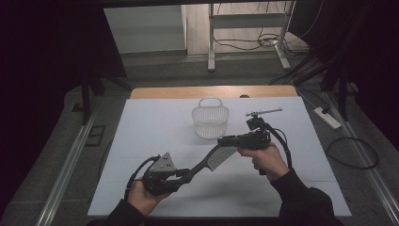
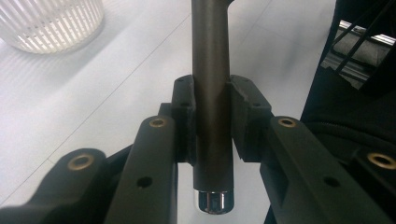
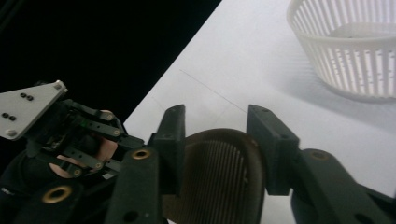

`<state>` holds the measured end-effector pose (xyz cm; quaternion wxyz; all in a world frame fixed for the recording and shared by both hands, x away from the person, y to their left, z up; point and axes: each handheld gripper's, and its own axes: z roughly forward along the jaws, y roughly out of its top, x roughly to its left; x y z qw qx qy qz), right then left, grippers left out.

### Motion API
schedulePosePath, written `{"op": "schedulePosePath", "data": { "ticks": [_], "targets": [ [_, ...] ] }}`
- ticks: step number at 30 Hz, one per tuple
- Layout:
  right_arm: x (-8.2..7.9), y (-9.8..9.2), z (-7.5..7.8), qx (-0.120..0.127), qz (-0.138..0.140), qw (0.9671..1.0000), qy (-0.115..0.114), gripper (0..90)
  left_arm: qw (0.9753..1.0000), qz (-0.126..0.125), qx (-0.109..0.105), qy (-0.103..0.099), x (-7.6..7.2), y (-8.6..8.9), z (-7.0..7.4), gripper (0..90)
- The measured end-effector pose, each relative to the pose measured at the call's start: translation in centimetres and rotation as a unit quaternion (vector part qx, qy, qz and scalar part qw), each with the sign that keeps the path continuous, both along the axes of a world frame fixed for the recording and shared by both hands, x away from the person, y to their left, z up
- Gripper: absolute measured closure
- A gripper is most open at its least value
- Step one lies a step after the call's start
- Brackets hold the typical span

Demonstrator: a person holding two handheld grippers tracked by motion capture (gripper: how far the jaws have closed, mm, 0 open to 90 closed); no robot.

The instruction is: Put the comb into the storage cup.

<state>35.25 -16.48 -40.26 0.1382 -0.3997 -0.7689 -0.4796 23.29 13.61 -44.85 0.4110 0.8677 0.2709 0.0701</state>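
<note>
We hold the dark slotted spatula [image 1: 214, 159] up over the table [image 1: 141, 141] near the white basket [image 1: 210, 121], left tool [image 1: 186, 175] squeezing its stiff handle and right tool [image 1: 225, 141] pinching its thin, bendy head (light, maybe slippery).

Stood upright on the white surface [image 1: 155, 127], just beyond the right claw [image 1: 221, 141] and well ahead of the left claw [image 1: 189, 175]: a white slotted basket [image 1: 210, 121], handle raised. Lay on the floor farther off to the right: a white power strip [image 1: 327, 117] and loose cables [image 1: 352, 153].
</note>
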Motion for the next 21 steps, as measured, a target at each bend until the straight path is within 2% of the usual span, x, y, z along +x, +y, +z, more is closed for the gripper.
{"op": "schedulePosePath", "data": {
  "ticks": [8, 12, 16, 21],
  "targets": [
    [0.15, -0.35, -0.06, 0.012, -0.007, 0.9999, 0.006, 72.7, 1.0, -0.002, 0.003, -0.003, -0.02, -0.09, -0.06, 72.6],
    [0.24, -0.56, -0.24, 0.031, -0.003, 0.9994, 0.016, 76.3, 1.0, -0.005, 0.008, -0.002, 0.01, -0.17, -0.2, 72.5],
    [0.48, -0.91, -0.44, 0.065, 0.003, 0.997, 0.042, 81.2, 0.9999, -0.009, 0.012, 0.0, 0.16, -0.36, -0.43, 72.4],
    [0.54, -0.95, -0.58, 0.086, 0.005, 0.9941, 0.066, 83.6, 0.9995, -0.007, 0.031, -0.003, 0.37, -0.77, -0.81, 72.0]
  ]
}}
